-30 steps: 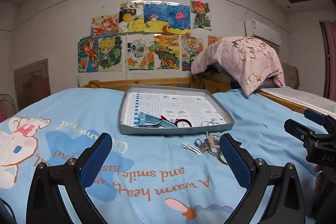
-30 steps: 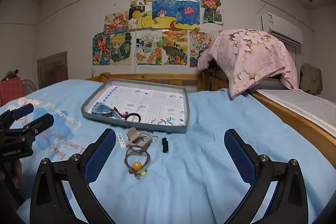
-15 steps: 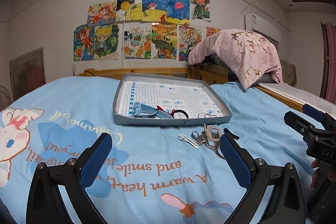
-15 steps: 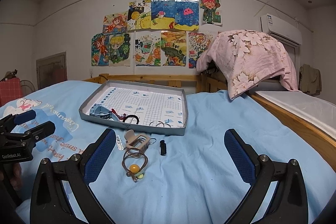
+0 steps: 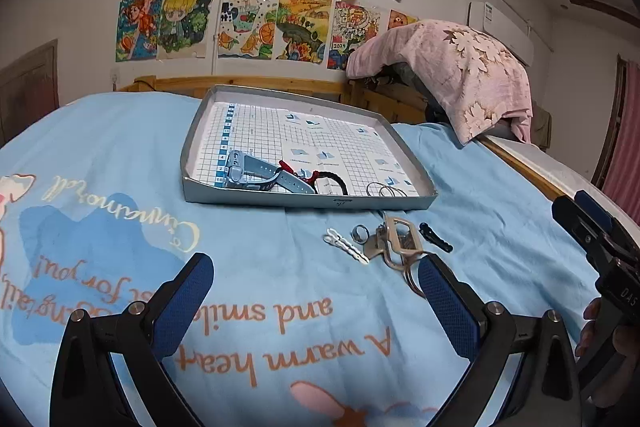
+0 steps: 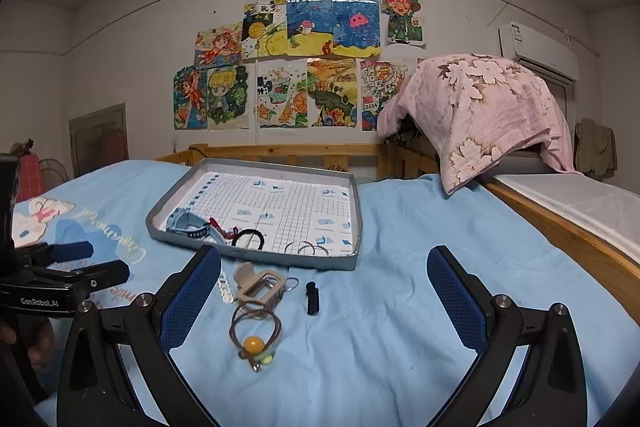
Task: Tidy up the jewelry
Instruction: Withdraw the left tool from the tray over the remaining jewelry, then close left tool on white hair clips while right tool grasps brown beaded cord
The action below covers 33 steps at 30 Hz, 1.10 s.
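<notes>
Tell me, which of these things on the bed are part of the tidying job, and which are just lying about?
Part of the job:
grey tray
blue watch
black hair tie
thin rings
beige clip
bead hair tie
black clip
white clip
silver ring

Just lying about:
pink blanket
wall drawings
air conditioner

1 tray (image 5: 416,201), 1 watch (image 5: 256,175), 2 hair ties (image 6: 252,323).
</notes>
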Each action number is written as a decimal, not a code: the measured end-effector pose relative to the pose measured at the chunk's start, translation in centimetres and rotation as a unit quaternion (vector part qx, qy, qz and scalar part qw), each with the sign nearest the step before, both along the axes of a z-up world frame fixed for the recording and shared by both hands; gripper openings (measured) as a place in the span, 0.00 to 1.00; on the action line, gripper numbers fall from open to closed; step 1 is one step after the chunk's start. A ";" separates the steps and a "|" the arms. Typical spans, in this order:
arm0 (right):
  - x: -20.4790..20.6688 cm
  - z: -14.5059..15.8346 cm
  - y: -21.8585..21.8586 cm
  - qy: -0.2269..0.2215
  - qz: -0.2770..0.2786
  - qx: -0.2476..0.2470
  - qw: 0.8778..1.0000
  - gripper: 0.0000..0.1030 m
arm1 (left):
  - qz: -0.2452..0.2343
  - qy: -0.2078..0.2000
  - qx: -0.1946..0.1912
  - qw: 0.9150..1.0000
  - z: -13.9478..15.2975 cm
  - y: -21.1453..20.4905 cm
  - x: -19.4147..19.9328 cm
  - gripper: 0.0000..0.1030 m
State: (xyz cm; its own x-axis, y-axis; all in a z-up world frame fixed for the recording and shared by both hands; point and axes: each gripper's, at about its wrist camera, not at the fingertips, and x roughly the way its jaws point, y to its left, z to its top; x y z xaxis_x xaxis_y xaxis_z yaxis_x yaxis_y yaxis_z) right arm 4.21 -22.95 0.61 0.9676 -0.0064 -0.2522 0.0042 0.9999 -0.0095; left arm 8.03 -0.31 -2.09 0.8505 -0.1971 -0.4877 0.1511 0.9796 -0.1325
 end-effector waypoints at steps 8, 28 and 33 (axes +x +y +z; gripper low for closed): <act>2.5 -0.5 0.2 0.021 -0.001 0.009 1.000 0.98 | -0.014 0.027 -0.002 1.000 -0.6 0.0 2.9 1.00; 7.6 -4.5 1.1 0.107 0.043 0.016 0.993 0.56 | -0.065 0.108 -0.048 0.991 -4.0 -1.4 10.8 0.82; 8.2 -6.4 1.2 0.144 0.067 0.026 0.987 0.41 | -0.083 0.146 -0.066 0.984 -5.8 -2.0 12.5 0.72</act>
State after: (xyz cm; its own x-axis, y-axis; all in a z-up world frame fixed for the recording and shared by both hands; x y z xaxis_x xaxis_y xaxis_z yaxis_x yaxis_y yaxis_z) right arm 12.39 -21.74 -5.83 0.8473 0.1377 -0.5130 -0.1242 0.9904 0.0607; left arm 20.55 -2.30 -7.87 0.6289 -0.3990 -0.6673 0.2445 0.9162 -0.3174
